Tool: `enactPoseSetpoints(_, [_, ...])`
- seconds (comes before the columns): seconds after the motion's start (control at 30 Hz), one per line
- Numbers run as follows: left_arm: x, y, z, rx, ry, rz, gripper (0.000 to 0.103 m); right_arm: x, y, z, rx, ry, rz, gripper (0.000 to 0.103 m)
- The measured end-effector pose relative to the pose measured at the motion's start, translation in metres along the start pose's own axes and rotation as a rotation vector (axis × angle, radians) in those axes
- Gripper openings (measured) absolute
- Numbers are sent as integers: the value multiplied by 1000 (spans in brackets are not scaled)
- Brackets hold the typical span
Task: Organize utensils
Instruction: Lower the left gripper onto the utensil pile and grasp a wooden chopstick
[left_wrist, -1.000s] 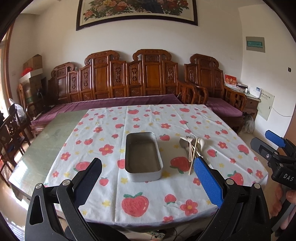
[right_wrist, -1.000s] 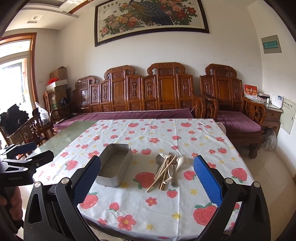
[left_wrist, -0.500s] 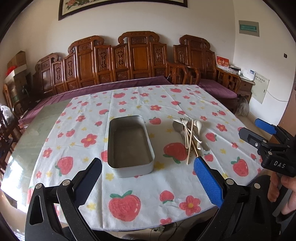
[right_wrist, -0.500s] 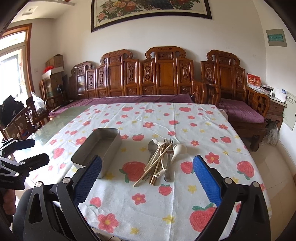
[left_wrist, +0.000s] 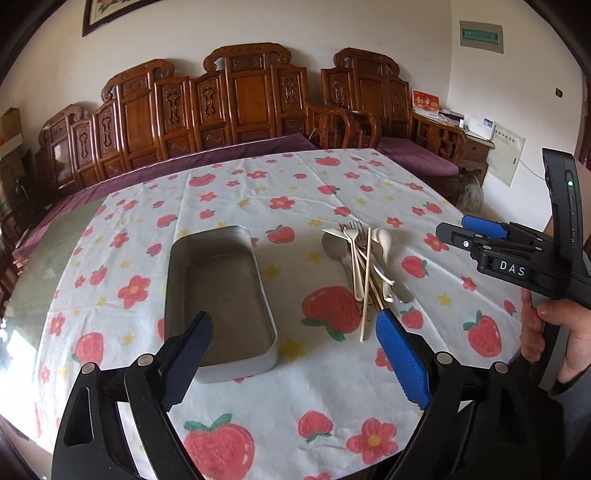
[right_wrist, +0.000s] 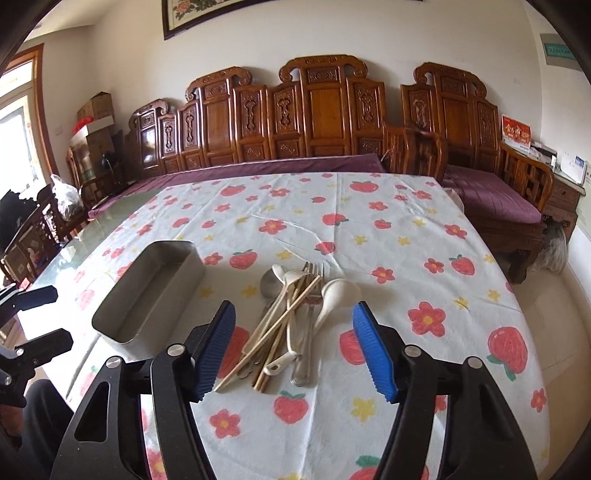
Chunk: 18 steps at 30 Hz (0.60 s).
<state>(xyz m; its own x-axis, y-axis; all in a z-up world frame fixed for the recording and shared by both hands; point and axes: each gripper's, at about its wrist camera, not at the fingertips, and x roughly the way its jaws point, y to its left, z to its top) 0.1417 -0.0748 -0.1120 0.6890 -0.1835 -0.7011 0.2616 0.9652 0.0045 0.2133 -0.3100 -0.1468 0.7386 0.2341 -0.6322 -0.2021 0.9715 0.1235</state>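
Utensils lie below the downward-tilted right tongs (spread, just narrowing, gripping nothing).

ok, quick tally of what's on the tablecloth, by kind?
metal tin: 1
spoons: 3 (bowls showing)
forks: at least 1, the tines overlap
chopsticks: at least 3, the pile hides some
Total: at least 8
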Motion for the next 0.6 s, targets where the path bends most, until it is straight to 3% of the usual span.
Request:
enactPoseSetpoints(0.33, [71, -31, -5, 32, 120, -112, 64, 44, -25, -30, 52, 81, 34, 62])
enactPoseSetpoints(0.6, [134, -54, -16, 64, 224, -163, 49, 58, -40, -34, 80, 98, 24, 62])
